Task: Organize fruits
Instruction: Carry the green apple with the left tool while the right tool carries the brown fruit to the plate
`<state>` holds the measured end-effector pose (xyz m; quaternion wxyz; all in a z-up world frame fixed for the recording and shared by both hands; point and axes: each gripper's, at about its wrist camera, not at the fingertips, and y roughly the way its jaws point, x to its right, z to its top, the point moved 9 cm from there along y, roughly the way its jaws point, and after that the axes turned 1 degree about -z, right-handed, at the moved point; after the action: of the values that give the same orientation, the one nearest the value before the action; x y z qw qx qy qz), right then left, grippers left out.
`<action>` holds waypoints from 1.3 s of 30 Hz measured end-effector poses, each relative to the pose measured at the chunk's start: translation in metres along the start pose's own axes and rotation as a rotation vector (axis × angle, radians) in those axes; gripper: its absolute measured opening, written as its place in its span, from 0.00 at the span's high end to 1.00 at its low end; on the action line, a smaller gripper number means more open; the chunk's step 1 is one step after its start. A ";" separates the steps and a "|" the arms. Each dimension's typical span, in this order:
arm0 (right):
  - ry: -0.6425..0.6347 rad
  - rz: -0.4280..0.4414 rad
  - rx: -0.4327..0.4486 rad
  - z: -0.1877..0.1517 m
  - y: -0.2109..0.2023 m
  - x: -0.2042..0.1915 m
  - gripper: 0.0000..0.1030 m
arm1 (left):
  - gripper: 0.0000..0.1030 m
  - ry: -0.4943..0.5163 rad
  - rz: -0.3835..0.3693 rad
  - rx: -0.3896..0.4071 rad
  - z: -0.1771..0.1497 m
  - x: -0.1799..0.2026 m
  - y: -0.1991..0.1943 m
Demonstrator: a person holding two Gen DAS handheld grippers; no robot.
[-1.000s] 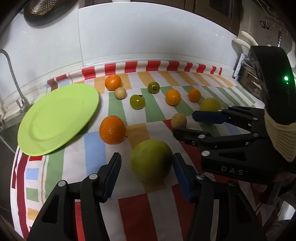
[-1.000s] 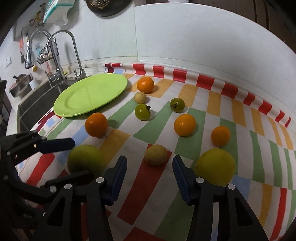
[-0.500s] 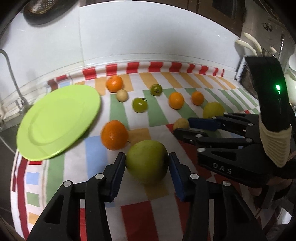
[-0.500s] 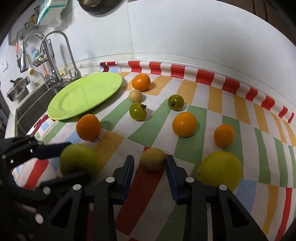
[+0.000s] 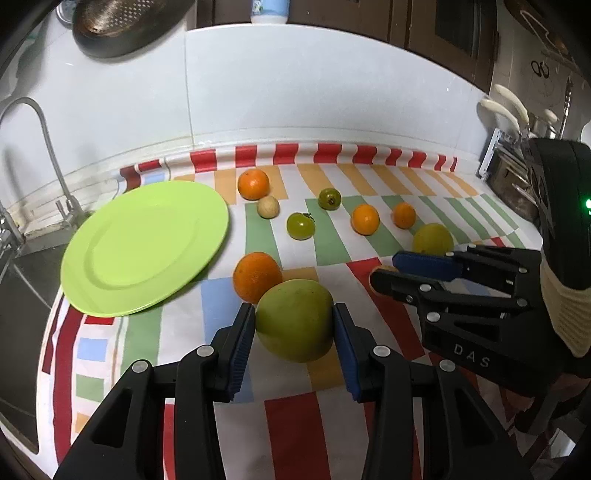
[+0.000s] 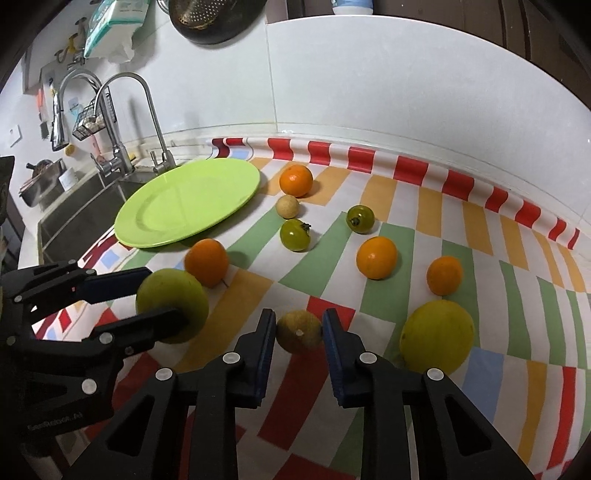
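Orange (image 5: 257, 276) tight beside left gripper (image 5: 294, 339)

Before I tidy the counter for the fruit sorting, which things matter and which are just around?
Part of the job:
- left gripper, shut on large green fruit
- right gripper, shut on small brownish fruit
- green plate
- oranges, e.g.
- green tomatoes, e.g.
- yellow fruit

Just lying about:
- faucet
- colander
- striped cloth

we are seeing a glossy smooth green plate (image 5: 144, 247), a matt striped cloth (image 6: 406, 258), a shiny metal faucet (image 6: 147, 110), glossy white wall panels (image 5: 295, 81), matt black plastic on the right gripper (image 6: 299, 332)
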<state>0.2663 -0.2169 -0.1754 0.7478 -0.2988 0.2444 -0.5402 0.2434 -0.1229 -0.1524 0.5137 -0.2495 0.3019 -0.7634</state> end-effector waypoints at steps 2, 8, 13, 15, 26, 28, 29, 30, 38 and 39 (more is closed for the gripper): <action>-0.003 -0.005 0.004 -0.001 -0.005 -0.003 0.74 | 0.59 -0.002 0.007 0.010 0.000 -0.001 -0.006; -0.024 -0.015 0.019 0.000 -0.018 -0.011 0.74 | 0.59 -0.014 0.025 0.022 -0.005 -0.006 -0.019; -0.040 -0.016 0.056 0.008 -0.033 -0.019 0.74 | 0.59 -0.033 0.032 0.036 -0.005 -0.015 -0.029; -0.042 -0.012 0.068 0.013 -0.037 -0.024 0.74 | 0.59 -0.035 0.044 0.044 -0.004 -0.020 -0.034; -0.050 -0.021 0.151 0.036 -0.055 -0.068 0.74 | 0.59 -0.037 0.084 0.077 0.005 -0.058 -0.063; -0.055 -0.022 0.161 0.039 -0.057 -0.076 0.74 | 0.59 -0.031 0.087 0.086 0.006 -0.066 -0.069; -0.058 -0.023 0.168 0.041 -0.058 -0.083 0.74 | 0.59 -0.030 0.085 0.085 0.007 -0.069 -0.070; -0.059 -0.025 0.170 0.043 -0.058 -0.086 0.74 | 0.59 -0.031 0.081 0.085 0.007 -0.072 -0.072; -0.061 -0.038 0.180 0.057 -0.051 -0.115 0.74 | 0.59 -0.005 0.089 0.095 0.014 -0.102 -0.082; -0.060 -0.039 0.180 0.058 -0.050 -0.117 0.74 | 0.59 0.000 0.090 0.095 0.015 -0.106 -0.082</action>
<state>0.2385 -0.1067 -0.0943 0.7680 -0.2511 0.1666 -0.5652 0.2384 -0.0032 -0.0911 0.5590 -0.2111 0.2761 -0.7529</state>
